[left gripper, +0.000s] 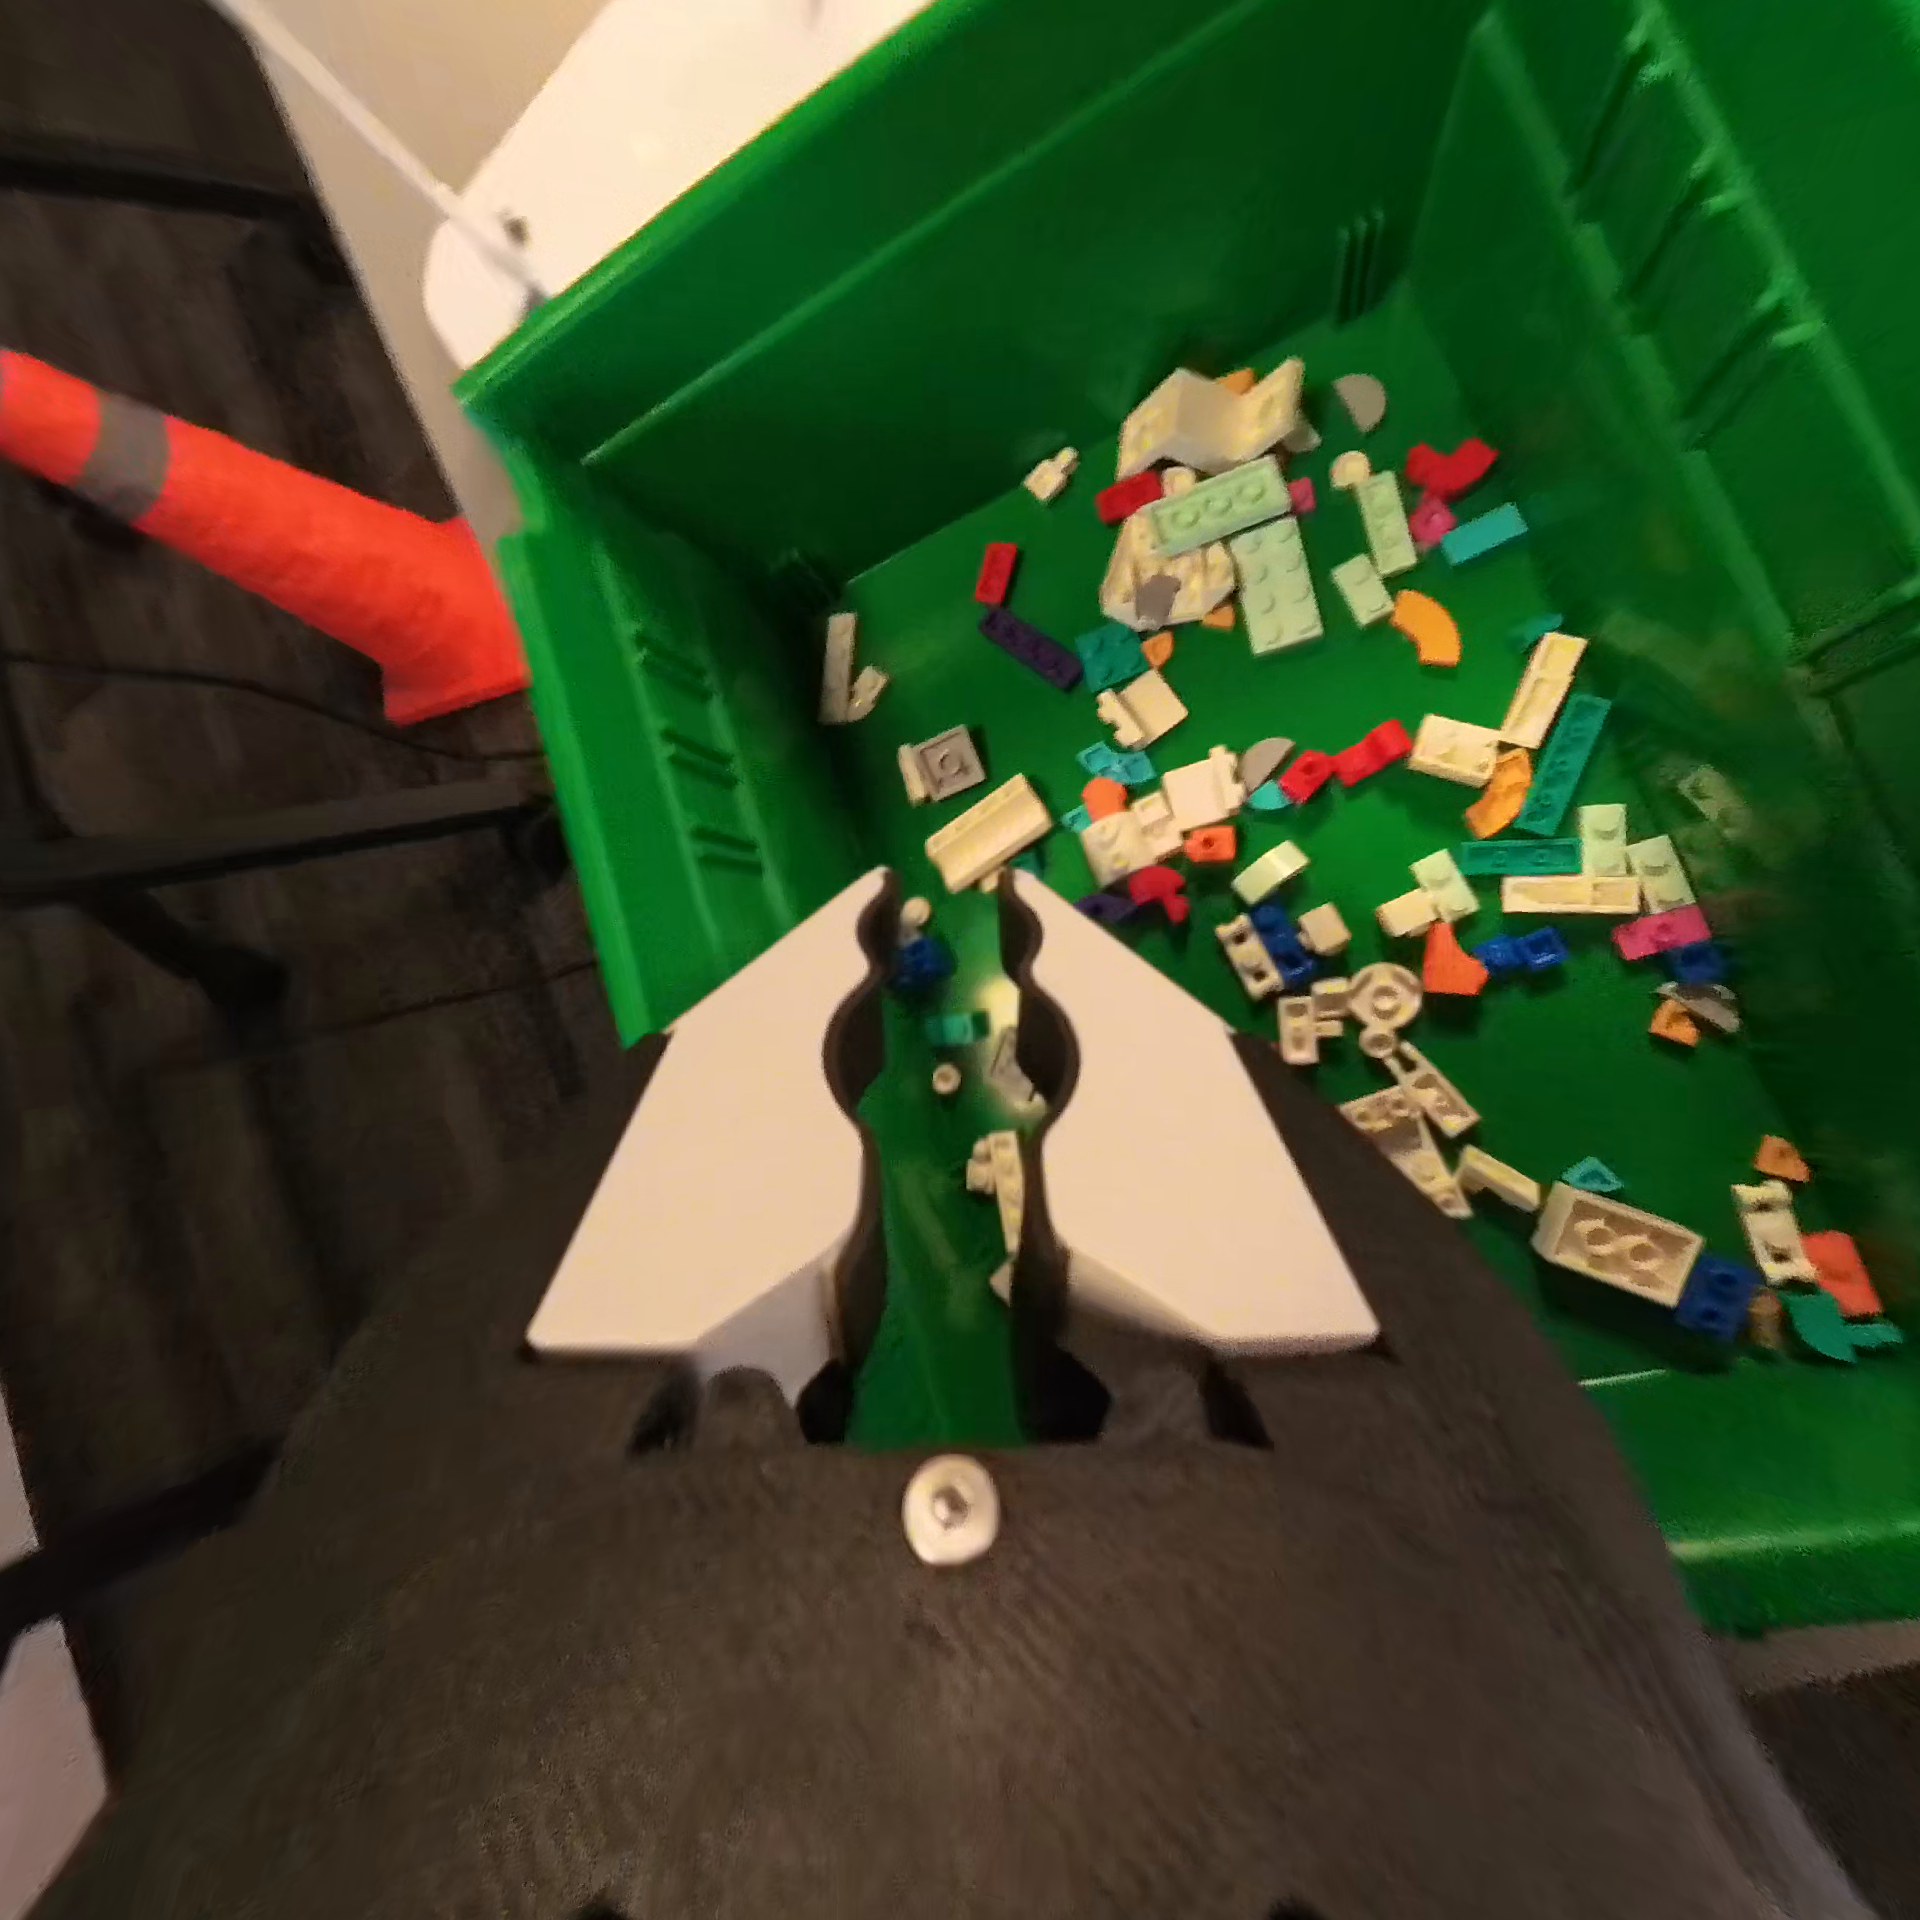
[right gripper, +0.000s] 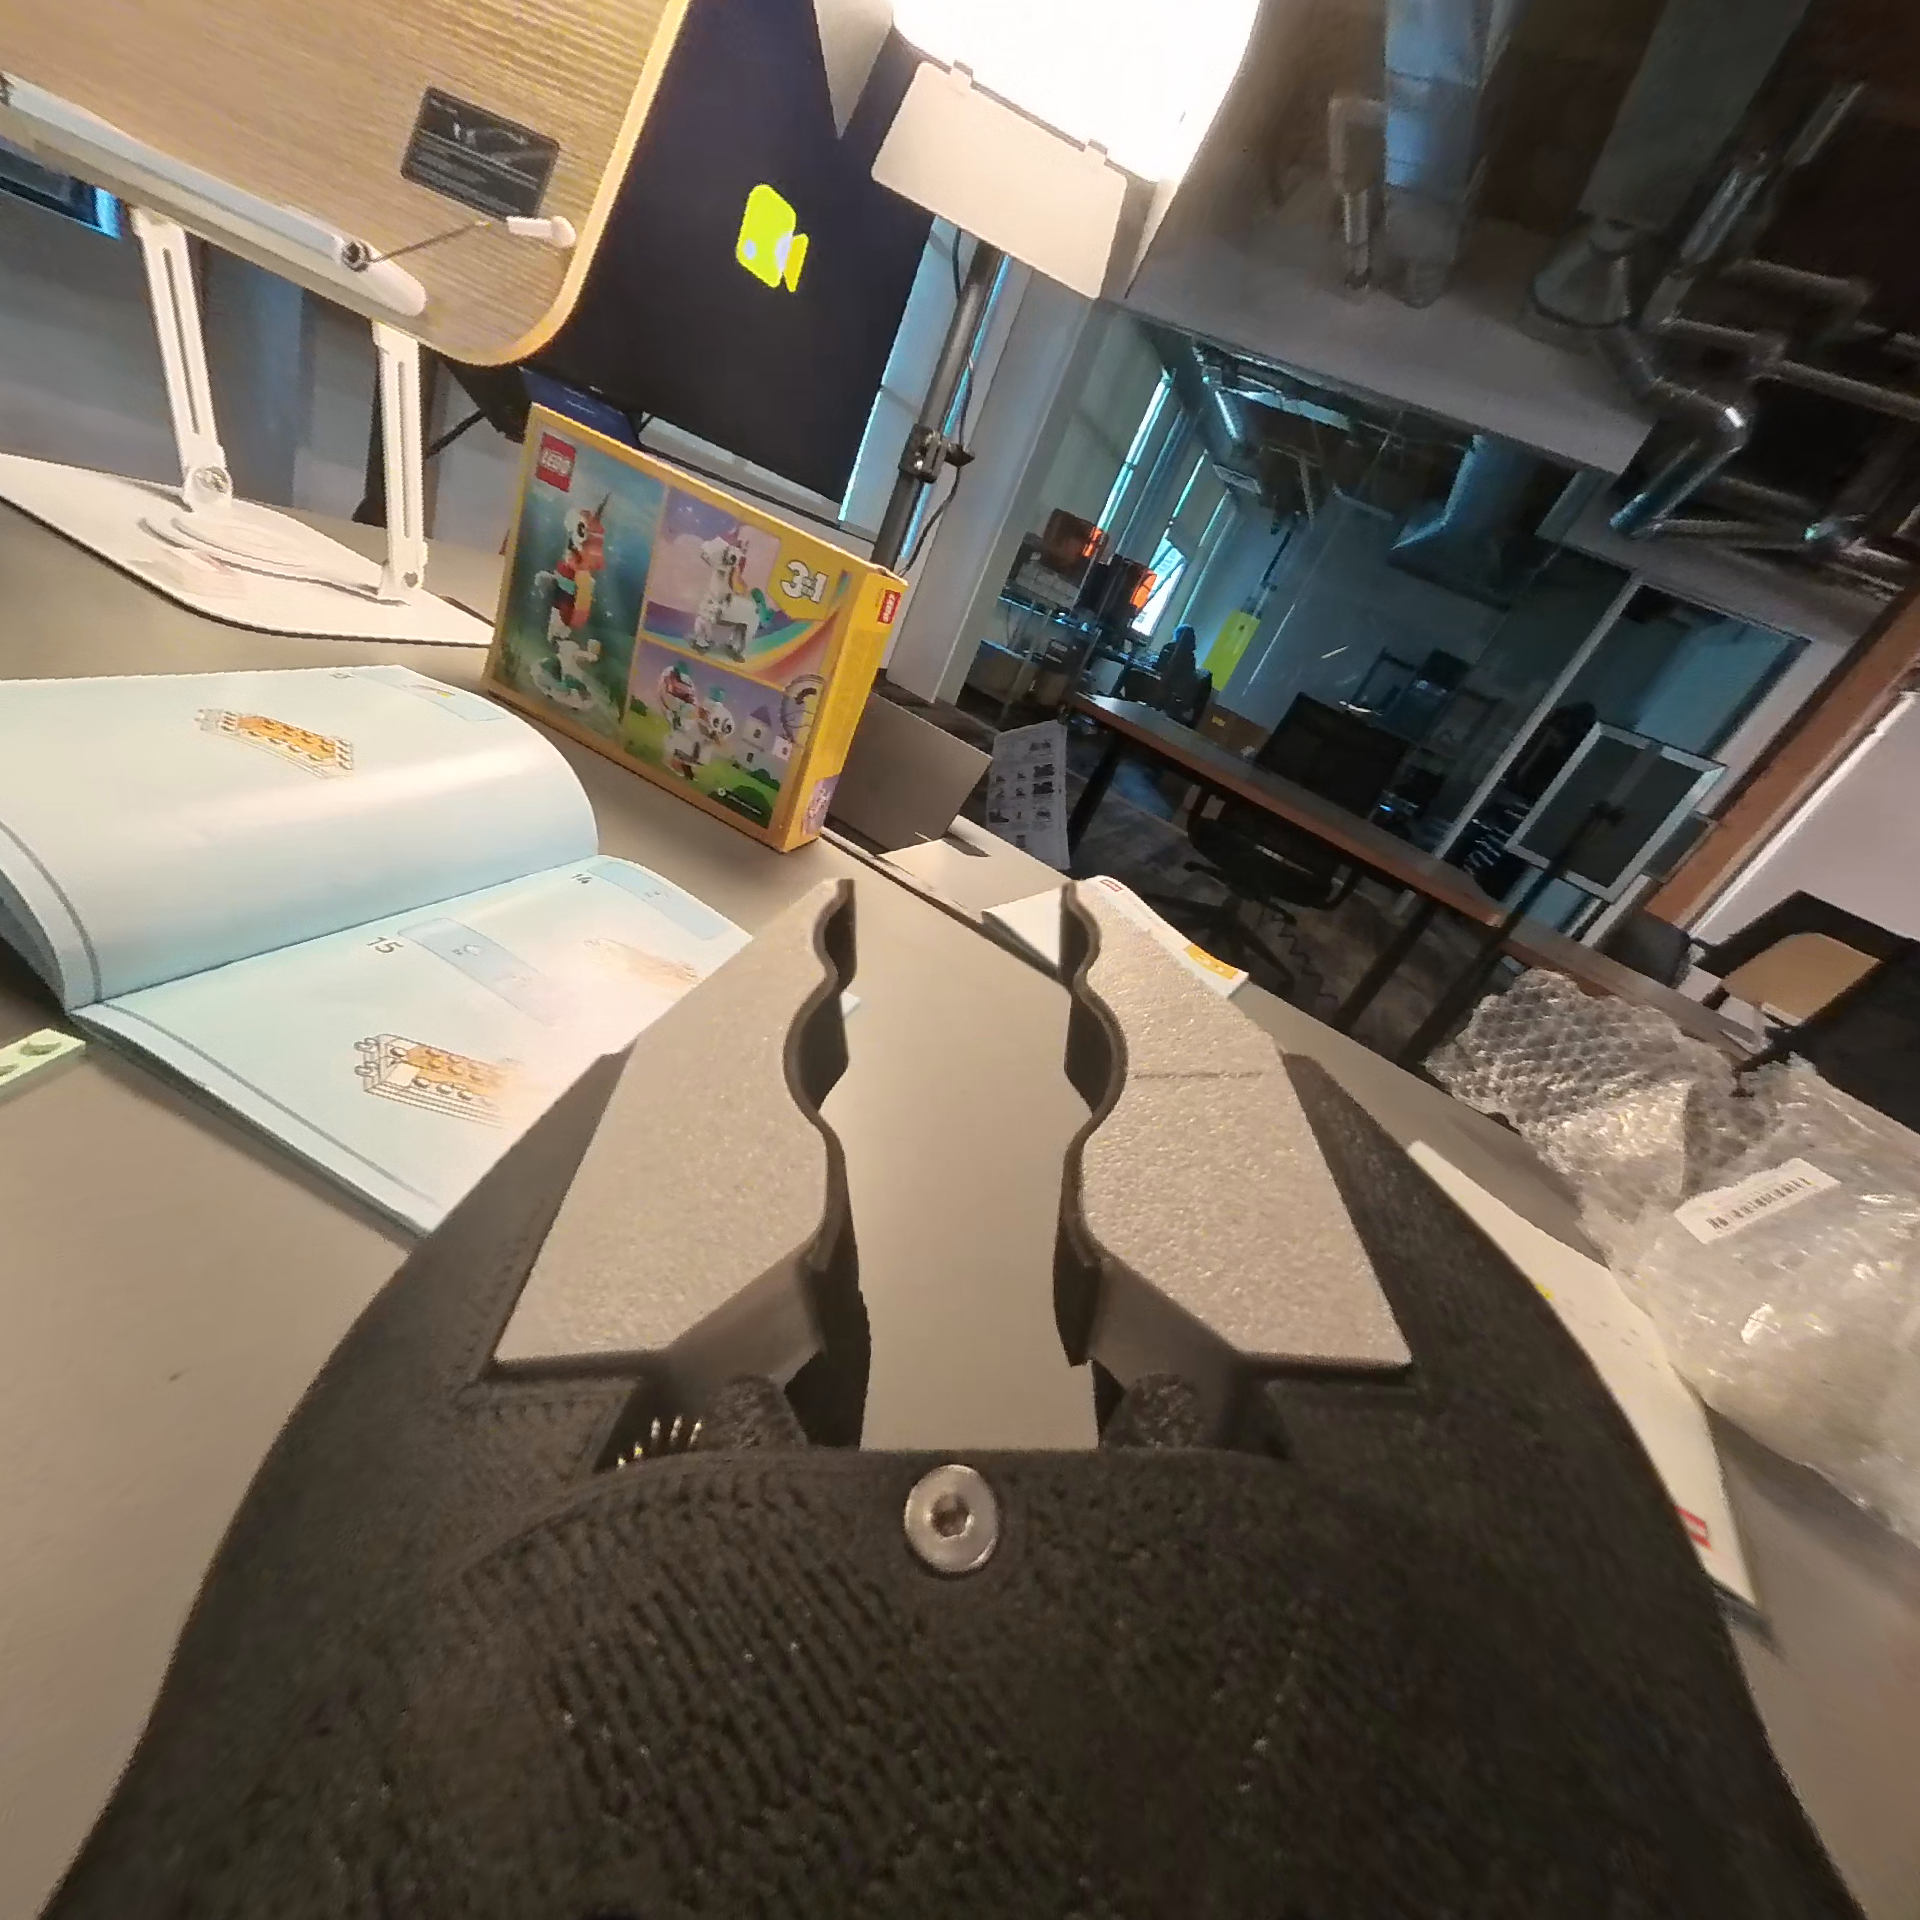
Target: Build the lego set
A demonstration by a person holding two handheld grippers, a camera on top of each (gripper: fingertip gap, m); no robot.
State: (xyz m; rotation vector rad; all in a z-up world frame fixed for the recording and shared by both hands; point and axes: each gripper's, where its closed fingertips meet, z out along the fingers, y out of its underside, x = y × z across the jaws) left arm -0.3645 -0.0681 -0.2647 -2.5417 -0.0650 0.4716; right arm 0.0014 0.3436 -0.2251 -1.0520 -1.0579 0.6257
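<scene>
Left gripper (left gripper: pixel 951 883) hangs over the green bin (left gripper: pixel 727 343), jaws narrowly parted, holding nothing; picture blurred. Loose lego pieces (left gripper: pixel 1299 790) scatter across the bin floor from 12 to 4 o'clock. Best to pick one isolated piece, come straight down, close gently. Right gripper (right gripper: pixel 956 904) rests low over the grey table (right gripper: pixel 187 1299), moderately open, empty. Instruction booklet (right gripper: pixel 270 831) at 10 o'clock, set box (right gripper: pixel 686 623) at 11.
</scene>
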